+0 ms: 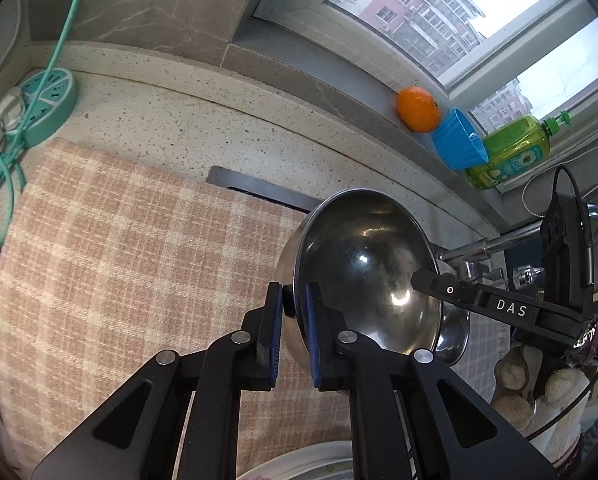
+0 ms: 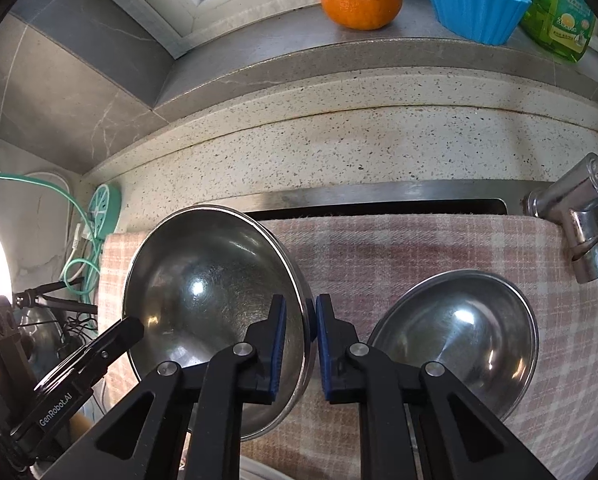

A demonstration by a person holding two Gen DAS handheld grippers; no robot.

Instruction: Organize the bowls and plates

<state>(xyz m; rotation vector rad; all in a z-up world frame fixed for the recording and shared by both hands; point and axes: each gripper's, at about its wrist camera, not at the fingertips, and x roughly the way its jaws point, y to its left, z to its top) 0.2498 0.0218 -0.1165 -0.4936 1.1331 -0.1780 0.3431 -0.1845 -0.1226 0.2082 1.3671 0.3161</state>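
Both grippers hold one steel bowl [image 1: 367, 268] above a pink plaid cloth [image 1: 119, 248]. My left gripper [image 1: 295, 312] is shut on the bowl's left rim, one finger inside and one outside. My right gripper [image 2: 302, 340] is shut on the opposite rim of the same bowl [image 2: 207, 296]; it shows in the left wrist view [image 1: 431, 286] with its tip inside the bowl. A second steel bowl [image 2: 459, 336] lies on the cloth [image 2: 419, 248] to the right, partly hidden behind the held bowl in the left wrist view [image 1: 457, 332].
A chrome tap [image 2: 579, 216] reaches over the cloth at right. An orange [image 2: 361, 0], a blue cup [image 2: 475, 0] and a green soap bottle [image 2: 559, 12] stand on the window ledge. A teal power strip [image 1: 47, 108] with cables lies at left. A white plate rim [image 1: 299, 464] shows below.
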